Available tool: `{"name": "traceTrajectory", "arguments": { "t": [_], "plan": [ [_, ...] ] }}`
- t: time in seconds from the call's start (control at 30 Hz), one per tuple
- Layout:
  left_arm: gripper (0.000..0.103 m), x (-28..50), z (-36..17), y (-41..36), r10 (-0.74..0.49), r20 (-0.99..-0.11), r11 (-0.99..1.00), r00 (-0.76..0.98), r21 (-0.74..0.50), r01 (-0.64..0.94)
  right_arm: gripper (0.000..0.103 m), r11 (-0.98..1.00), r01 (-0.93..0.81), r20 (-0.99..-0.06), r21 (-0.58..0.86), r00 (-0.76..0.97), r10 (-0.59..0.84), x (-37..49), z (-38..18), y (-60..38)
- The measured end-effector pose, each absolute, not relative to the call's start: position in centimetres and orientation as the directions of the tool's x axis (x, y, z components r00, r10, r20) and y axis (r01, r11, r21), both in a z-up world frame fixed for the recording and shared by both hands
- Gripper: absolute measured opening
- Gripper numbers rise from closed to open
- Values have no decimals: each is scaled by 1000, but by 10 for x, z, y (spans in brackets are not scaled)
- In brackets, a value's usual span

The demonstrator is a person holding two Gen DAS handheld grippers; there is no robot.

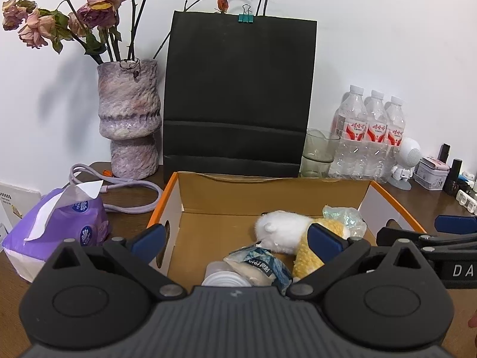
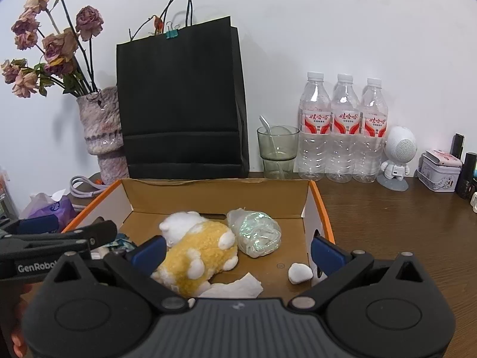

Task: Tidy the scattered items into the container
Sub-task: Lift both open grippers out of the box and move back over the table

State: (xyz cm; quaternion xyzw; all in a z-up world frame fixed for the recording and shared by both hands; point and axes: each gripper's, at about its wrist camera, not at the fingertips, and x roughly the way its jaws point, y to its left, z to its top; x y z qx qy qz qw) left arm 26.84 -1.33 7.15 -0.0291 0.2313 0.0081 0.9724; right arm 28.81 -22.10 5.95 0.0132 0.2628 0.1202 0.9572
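Both grippers hover at the near edge of the orange-rimmed cardboard box [image 1: 167, 197], which sits mid-table against the back row. Left gripper [image 1: 237, 238] jaws spread wide, nothing between the pads; right gripper [image 2: 238, 249] same, wide apart and empty. In the box: yellow-and-white plush toy [image 2: 196, 253] lying across the middle, crinkled iridescent plastic wrap bundle [image 2: 256, 234] just beside it toward the back right corner, small white stone-like lump [image 2: 299, 273] near the right wall, white tissue scrap [image 2: 235, 288] at the near edge, blue-white snack packet [image 1: 262, 268] and a white lid-like piece [image 1: 225, 279] at the near left. Clutter around the box: black paper bag [image 1: 238, 95] with a teal binder clip [image 1: 246, 18] directly behind it, touching the back wall of the box; stone-look vase [image 1: 129, 113] with dried roses [image 1: 98, 0] at back left; purple tissue pack [image 1: 56, 226] and a lilac cable [image 1: 131, 191] off the left side. Back right: green glass tumbler [image 2: 277, 152] with a spoon, three water bottles [image 2: 342, 128], white robot-shaped speaker [image 2: 398, 155], small tin [image 2: 439, 171].
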Motion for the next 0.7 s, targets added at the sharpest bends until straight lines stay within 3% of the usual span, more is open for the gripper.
{"name": "traceTrajectory", "arguments": {
  "t": [0.7],
  "plan": [
    [103,224,95,4,-24,-385,998,922,-69,-3,103,964,-261,-460,47,851,253,261,79,-219]
  ]
}}
